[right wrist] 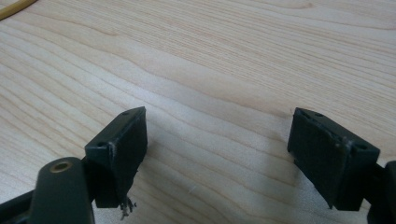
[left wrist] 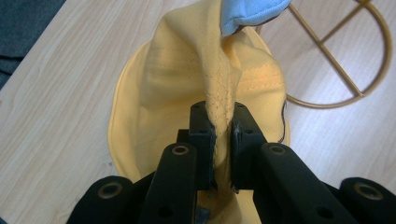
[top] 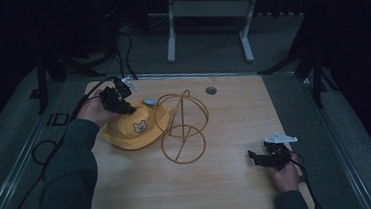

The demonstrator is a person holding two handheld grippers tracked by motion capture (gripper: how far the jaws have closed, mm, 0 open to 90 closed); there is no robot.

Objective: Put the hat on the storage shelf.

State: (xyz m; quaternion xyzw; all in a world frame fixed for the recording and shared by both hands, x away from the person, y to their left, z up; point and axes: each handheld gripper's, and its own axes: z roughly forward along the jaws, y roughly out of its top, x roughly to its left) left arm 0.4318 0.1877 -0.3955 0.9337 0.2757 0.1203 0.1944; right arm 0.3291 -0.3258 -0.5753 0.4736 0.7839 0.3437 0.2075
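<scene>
Yellow hat [top: 134, 130] (gold wire stand [top: 184, 127])

Yellow bear-face hat [top: 134, 130], crown pinched

My left gripper [top: 125, 105] pinches a fold of the yellow hat [top: 134, 130], and just to its right the gold wire stand [top: 183, 127] blocks any sideways pass, nearly touching the hat's brim. My right gripper [top: 256, 158] sits with jaws spread over bare table [top: 219, 182]; the whole near stretch between it and the wire stand lies open.
</scene>
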